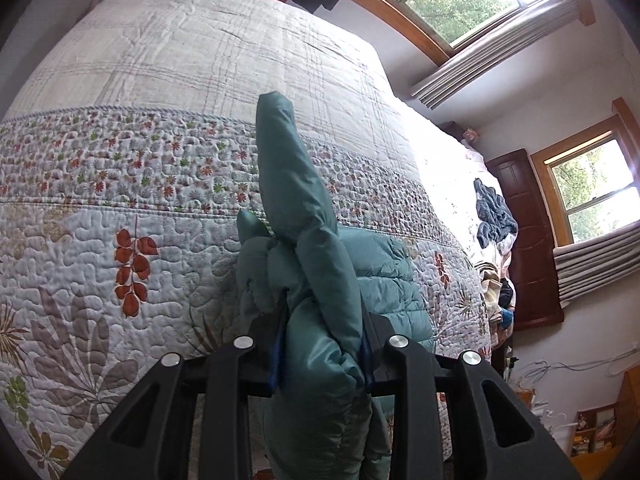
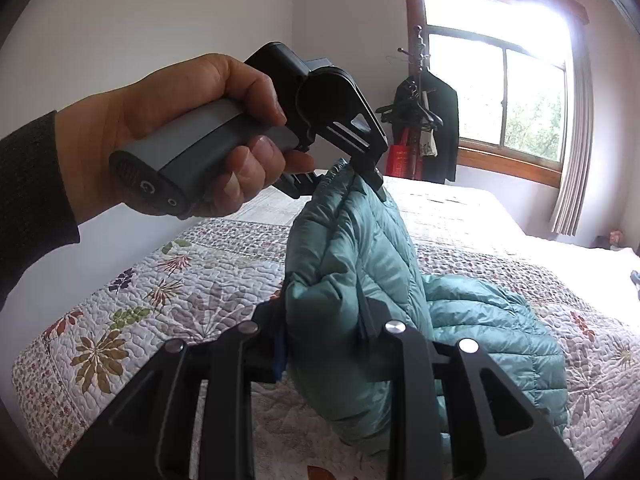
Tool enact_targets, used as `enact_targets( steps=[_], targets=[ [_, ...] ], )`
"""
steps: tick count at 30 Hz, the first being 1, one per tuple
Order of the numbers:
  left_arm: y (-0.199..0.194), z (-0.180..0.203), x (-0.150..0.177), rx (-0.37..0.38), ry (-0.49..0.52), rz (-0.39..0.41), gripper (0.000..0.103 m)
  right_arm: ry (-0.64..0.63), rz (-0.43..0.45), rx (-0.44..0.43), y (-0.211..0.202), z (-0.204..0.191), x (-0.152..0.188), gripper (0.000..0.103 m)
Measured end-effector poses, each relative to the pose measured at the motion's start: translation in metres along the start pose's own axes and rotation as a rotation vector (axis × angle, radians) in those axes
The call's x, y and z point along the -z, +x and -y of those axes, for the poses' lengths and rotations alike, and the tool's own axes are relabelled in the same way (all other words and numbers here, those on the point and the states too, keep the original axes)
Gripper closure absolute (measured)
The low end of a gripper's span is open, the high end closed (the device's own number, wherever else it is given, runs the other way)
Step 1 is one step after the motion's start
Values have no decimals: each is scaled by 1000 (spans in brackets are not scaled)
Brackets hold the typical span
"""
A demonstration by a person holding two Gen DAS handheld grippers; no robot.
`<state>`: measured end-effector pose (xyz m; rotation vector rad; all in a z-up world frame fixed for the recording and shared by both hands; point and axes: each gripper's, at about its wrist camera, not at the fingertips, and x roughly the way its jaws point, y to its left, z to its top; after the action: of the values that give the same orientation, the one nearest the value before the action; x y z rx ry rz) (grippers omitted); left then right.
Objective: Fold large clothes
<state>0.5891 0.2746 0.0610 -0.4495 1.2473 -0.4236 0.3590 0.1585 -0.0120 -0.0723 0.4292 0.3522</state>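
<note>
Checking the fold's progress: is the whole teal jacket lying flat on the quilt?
No. Part of the jacket is lifted off the quilt, pinched by both the right hand-held gripper and the left hand-held gripper.

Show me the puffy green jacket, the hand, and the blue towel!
puffy green jacket [image 2: 360,248]: right wrist view, quilted body.
hand [image 2: 192,120]: right wrist view, knuckles.
blue towel [image 1: 494,216]: left wrist view, crumpled middle.

The puffy teal quilted jacket [image 1: 324,320] covers the inner faces of the left tool's [image 1: 324,350] fingers, and the lower picture edge cuts its hanging part. In the right wrist view, jacket folds hide the right tool's [image 2: 324,340] pads. The person's dark knitted sleeve [image 2: 32,200] runs off the left edge. The crumpled blue cloth [image 1: 494,212] on the bed is too small to identify.
</note>
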Motion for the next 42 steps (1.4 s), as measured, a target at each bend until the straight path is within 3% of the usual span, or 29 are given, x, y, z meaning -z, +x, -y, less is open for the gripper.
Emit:
enact_targets(
  steps=[18, 42],
  targets=[
    [49, 87, 5, -89, 93, -35, 74, 151, 20, 38, -26, 78, 21, 79],
    [155, 172, 27, -220, 216, -103, 69, 318, -30, 98, -39, 161, 76, 79]
  ],
)
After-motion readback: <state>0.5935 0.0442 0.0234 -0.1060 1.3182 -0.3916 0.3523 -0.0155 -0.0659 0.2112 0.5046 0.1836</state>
